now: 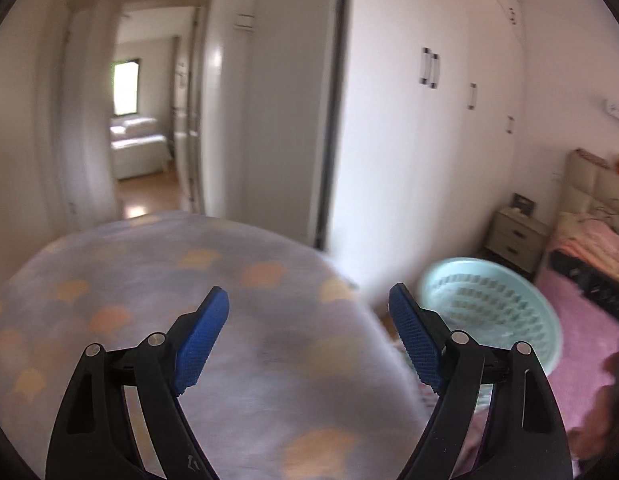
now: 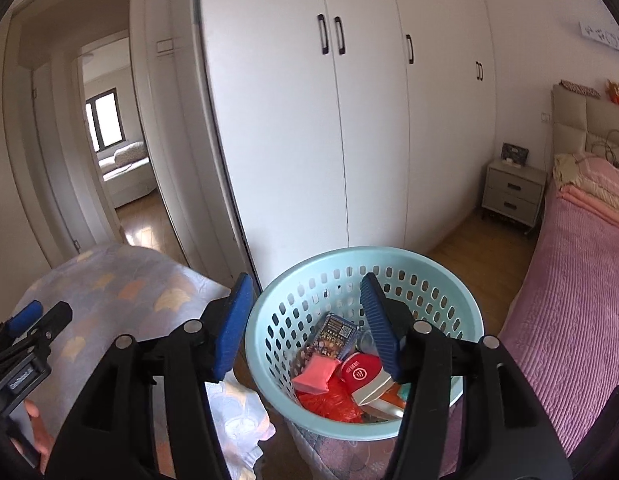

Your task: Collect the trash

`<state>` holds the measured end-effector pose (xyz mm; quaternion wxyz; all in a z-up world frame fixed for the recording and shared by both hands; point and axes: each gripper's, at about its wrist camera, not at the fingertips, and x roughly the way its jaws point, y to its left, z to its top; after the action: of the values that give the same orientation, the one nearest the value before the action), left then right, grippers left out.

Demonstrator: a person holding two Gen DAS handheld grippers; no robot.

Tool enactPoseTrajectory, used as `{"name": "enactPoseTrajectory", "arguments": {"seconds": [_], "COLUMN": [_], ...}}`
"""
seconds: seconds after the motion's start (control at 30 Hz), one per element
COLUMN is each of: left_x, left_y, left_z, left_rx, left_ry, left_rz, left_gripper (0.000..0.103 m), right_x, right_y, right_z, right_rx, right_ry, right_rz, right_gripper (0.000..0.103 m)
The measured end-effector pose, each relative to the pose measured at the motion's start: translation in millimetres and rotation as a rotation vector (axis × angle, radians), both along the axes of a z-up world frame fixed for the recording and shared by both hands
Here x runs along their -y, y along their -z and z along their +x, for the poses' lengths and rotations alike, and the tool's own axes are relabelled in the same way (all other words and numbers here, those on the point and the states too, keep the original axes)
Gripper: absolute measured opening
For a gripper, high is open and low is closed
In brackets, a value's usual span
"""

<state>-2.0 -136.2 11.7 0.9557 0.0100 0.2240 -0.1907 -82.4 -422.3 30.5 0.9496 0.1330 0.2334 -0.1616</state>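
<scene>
Soft daylight from a far window [image 2: 103, 120]; left view motion-blurred, right sharp, both fisheye-bowed with dark corners.

Pretty clearly a bedroom in somebody's home. I've got a bed with a pink bedspread [image 2: 569, 320] and a padded headboard [image 2: 589, 120] on my right, a little nightstand [image 2: 513, 194] with two drawers tucked next to it, and a big white built-in wardrobe [image 2: 349, 120] covering the whole wall. Wood floor [image 2: 477, 264] underneath. Through the open doorway [image 2: 109, 140] I can see another room with a pale sofa [image 2: 127, 164] under a window [image 2: 105, 120].
</scene>
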Motion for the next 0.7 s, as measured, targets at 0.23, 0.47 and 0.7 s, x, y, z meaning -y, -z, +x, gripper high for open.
{"name": "enactPoseTrajectory", "arguments": {"seconds": [0.23,0.47,0.7], "left_x": [-15.6,-8.6,-13.3], "left_y": [14.5,19.8,24.4], "left_z": [9.7,-1.2,-3.3], "left_rx": [0.003,0.021,0.007], "left_ry": [-0.001,0.043,0.048], "left_rz": [-0.025,0.018,-0.005], "left_gripper": [0.080,0.082,0.085], "right_x": [-18.6,-25.9,-26.7], "right_y": [5.5,6.2,5.2], "right_z": [-0.5,5.3,1.2], "right_rx": [0.022,0.020,0.050], "right_ry": [-0.009,-0.008,0.023], "right_rz": [-0.031,-0.061,-0.072], "right_gripper": [0.053,0.053,0.053]}}
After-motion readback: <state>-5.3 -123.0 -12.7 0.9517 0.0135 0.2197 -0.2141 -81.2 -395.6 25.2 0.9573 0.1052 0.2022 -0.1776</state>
